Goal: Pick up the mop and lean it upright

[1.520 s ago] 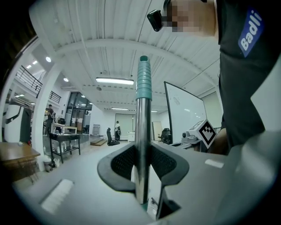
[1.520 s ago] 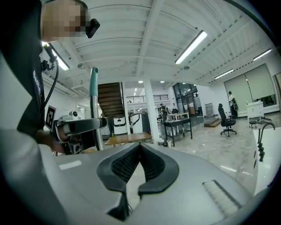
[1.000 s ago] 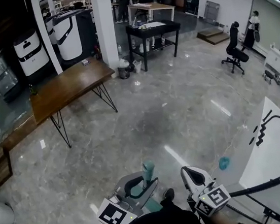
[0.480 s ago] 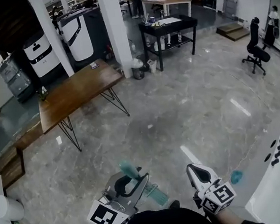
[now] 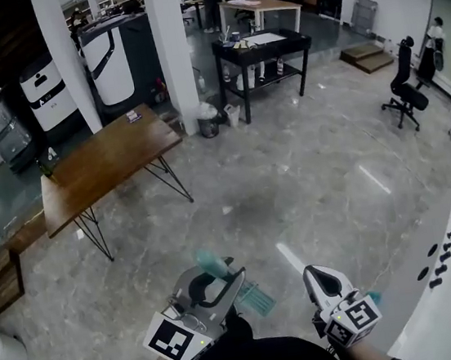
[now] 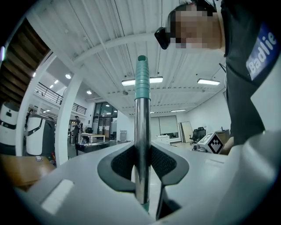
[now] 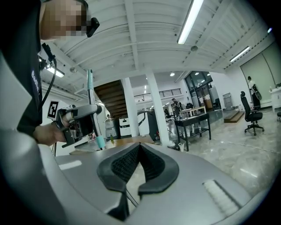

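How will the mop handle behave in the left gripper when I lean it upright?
Probably stiff: the mop handle is a straight polished metal tube. That smooth metal may slip or twist in the left gripper. The mop head hangs low, so it is likely bottom-heavy.

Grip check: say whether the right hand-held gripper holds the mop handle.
No, the right hand-held gripper is shut empty; the mop handle stands apart from it.

Bright ceiling strip lights (image 7: 191, 22), glare on glossy floor (image 5: 307, 172), fisheye edges
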`<state>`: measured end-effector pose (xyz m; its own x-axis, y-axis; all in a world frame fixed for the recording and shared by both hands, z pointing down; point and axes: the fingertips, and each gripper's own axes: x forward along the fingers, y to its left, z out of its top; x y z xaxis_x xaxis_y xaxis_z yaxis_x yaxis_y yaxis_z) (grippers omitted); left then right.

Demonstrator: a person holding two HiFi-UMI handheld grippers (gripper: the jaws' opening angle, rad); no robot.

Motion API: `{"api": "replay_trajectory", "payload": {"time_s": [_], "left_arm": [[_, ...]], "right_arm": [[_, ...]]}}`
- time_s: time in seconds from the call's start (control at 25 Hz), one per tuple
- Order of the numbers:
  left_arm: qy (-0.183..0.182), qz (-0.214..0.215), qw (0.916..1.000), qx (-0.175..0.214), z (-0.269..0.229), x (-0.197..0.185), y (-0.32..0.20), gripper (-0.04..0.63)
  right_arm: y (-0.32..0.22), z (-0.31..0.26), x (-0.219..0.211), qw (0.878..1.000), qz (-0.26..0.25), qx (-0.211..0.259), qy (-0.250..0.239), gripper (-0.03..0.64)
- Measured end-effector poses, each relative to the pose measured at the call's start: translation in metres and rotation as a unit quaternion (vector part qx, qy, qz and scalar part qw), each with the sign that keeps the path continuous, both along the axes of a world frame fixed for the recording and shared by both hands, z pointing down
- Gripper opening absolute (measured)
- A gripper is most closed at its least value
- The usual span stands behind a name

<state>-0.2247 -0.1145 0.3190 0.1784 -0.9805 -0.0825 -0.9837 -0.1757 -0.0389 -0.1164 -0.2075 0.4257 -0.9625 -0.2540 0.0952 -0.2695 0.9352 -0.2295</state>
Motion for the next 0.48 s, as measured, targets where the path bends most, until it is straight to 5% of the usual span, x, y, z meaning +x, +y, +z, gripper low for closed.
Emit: {"api": "replay_trajectory", "payload": {"time_s": [0.48], "left_arm": [[0.030, 0.090, 0.9952, -0.024, 0.031, -0.120, -0.108, 0.109]], "right_arm": [[-0.090, -0.004, -0.135, 0.997, 0.047, 0.041, 0.038, 0.005]]}}
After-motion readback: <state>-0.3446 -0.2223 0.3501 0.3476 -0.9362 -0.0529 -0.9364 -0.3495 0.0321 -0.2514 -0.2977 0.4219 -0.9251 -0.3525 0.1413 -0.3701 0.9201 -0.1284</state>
